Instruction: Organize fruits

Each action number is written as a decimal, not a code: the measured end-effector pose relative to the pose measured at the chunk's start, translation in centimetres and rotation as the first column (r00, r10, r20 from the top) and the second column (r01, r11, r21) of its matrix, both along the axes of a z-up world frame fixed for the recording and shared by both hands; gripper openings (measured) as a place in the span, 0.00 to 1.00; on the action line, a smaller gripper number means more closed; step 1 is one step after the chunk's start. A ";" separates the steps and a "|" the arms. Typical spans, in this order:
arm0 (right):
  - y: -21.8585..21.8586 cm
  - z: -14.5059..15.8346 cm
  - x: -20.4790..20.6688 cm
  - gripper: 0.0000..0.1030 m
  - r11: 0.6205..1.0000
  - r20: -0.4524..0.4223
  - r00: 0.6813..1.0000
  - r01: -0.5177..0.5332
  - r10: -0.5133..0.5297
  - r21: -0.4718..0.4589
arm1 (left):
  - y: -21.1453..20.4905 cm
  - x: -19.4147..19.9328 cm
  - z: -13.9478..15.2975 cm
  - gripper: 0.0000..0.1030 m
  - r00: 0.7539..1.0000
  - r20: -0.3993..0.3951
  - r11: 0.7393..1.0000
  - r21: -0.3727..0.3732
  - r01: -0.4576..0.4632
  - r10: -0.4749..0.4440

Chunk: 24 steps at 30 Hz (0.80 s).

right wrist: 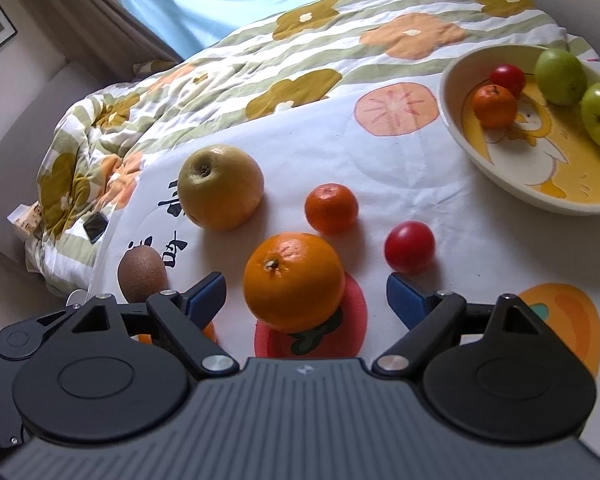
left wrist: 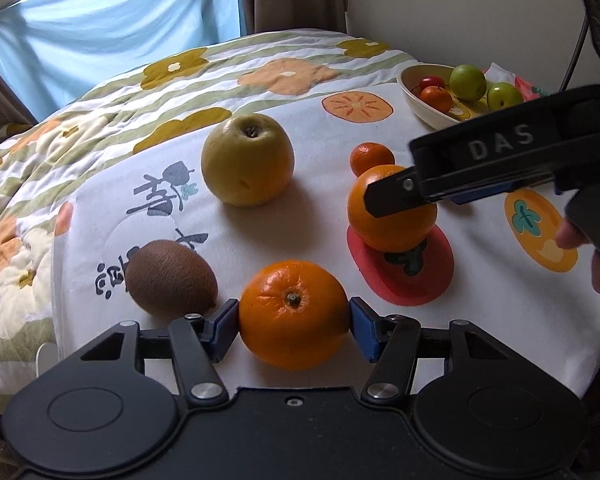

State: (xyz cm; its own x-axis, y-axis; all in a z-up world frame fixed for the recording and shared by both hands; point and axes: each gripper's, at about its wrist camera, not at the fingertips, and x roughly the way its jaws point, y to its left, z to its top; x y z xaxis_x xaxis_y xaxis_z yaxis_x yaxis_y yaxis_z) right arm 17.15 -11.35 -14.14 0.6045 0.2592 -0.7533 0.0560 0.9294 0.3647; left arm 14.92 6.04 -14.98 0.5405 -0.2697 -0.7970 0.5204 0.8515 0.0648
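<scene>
Nearest you, the left tool [left wrist: 294, 330] is clamped on the near orange [left wrist: 294, 314]: both blue pads touch its sides, and the fruit sits on the white printed cloth [left wrist: 324, 132] that covers the bed. Just left of it lies the kiwi [left wrist: 171, 278], close to the left pad, so keep the lift straight and you should not nudge it.

Your right tool [right wrist: 306, 294] stands apart, its pads wide on either side of the second orange [right wrist: 294, 282] and not touching it. That orange rests on the red persimmon print. In the left wrist view the right tool's finger crosses in front of this same fruit.

The step in hand looks like a paired pick: the left grasp is made, the right one is not yet. Next, bring the right pads in on the second orange at its widest part, then carry both fruits to the bowl [right wrist: 452, 120] at the far right, which already holds two green apples, a small mandarin and a red tomato.

A loose mandarin [right wrist: 331, 208], a red tomato [right wrist: 409, 246] and the big yellow-green pear [right wrist: 220, 192] remain on the cloth, the tomato just beyond the right pad; mind it as you close.
</scene>
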 end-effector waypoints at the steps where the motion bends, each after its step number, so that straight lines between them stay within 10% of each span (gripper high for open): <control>1: 0.2 0.0 0.1 0.98 1.000 0.001 1.000 -0.007 0.007 -0.005 | 0.0 -0.1 0.0 0.61 1.000 0.000 1.000 0.000 -0.002 0.002; 24: 1.6 0.0 0.3 0.74 0.984 0.039 0.988 -0.144 0.148 -0.104 | 0.5 -2.5 1.7 0.61 0.990 0.047 0.991 -0.033 -0.133 0.135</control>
